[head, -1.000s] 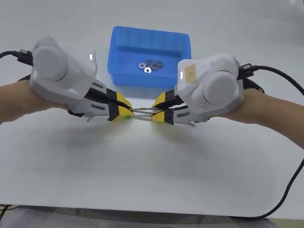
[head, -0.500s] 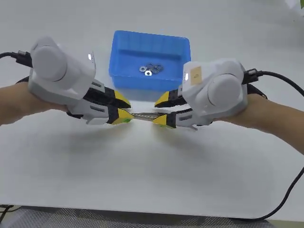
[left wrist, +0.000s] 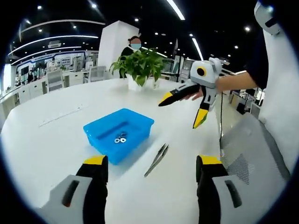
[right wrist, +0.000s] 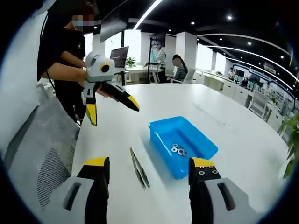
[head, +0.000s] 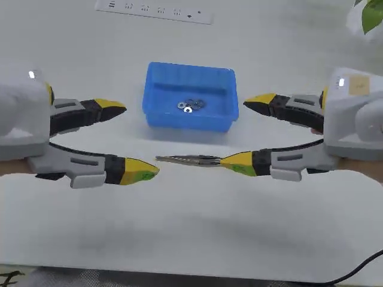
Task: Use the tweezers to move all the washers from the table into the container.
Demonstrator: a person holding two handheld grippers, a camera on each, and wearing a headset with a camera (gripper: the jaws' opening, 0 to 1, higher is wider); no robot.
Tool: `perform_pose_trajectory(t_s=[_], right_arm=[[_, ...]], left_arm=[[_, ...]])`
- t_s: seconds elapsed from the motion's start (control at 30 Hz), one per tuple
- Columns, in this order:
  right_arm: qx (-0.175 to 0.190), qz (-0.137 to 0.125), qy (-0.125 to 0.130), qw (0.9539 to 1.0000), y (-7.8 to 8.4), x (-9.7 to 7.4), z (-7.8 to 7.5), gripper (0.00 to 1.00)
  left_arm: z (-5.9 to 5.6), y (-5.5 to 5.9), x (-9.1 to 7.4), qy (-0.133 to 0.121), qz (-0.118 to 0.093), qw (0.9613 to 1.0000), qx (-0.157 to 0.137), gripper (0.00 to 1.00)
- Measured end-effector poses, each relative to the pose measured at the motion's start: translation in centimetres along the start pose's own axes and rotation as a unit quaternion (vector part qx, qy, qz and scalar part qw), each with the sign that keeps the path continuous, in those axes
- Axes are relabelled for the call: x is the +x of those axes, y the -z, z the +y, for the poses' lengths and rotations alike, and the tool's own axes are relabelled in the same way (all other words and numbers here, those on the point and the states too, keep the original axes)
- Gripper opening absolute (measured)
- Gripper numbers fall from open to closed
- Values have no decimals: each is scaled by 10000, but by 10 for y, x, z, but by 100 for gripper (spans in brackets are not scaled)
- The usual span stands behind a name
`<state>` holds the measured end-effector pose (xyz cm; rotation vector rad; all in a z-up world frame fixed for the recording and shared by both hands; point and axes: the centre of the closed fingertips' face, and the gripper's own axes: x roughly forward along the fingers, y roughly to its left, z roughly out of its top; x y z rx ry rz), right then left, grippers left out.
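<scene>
Tweezers (head: 188,159) lie loose at 6 o'clock of the container (head: 188,121); your left gripper (head: 141,139) and right gripper (head: 233,131) gape empty. Risk: a stray jaw could knock them away.

Opened, parted: left tool (head: 141,139), right tool (head: 234,131) (tweezers (head: 188,159) released).

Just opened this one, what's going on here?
A person holds a two-jaw gripper in each hand over a white table. The left gripper and the right gripper are both open and hold nothing, and their tips face each other. The tweezers lie flat on the table between them, just in front of the blue container. A small cluster of washers sits inside the container.
</scene>
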<state>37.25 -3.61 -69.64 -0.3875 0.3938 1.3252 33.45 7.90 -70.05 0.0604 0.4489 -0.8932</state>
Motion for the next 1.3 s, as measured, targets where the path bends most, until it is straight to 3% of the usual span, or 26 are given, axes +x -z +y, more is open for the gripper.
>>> perform_pose_trajectory(t_s=[0.07,0.13,0.17,0.27,0.4,0.47,0.7,0.8,1.07,1.2,1.3], right_arm=[[-24,-60,27,10000,-5,-9,4,76],[-56,-100,19,9999,-9,-16,10,84],[-63,-126,2,9999,-12,-18,13,88],[-113,-145,-32,9998,-16,-25,24,100],[-233,19,20,9997,-12,-30,29,100],[-314,59,148,9994,-11,-33,26,100],[-353,10,216,9991,-17,-41,28,100],[-375,-21,238,9990,-20,-44,28,100],[-326,-7,205,9993,-21,-50,31,100],[-318,-25,228,9992,-21,-52,30,100],[-323,-1,229,9992,-21,-53,29,100]], left_arm=[[-3,-12,-7,-84,-248,9997,4,98],[-6,-25,-14,-76,-527,9986,-74,100],[-5,-31,-16,-98,-601,9981,28,100],[-7,-44,-23,-153,-658,9975,194,100],[-9,-54,-28,-196,-672,9968,389,100],[-12,-57,-30,-213,-622,9963,558,100],[-18,-65,-35,-173,-587,9952,760,100],[-27,-66,-33,-115,-496,9951,844,100],[-32,-63,-33,-78,-429,9958,811,100],[-37,-64,-28,60,-393,9957,835,100],[-35,-65,-26,52,-361,9956,860,100]])
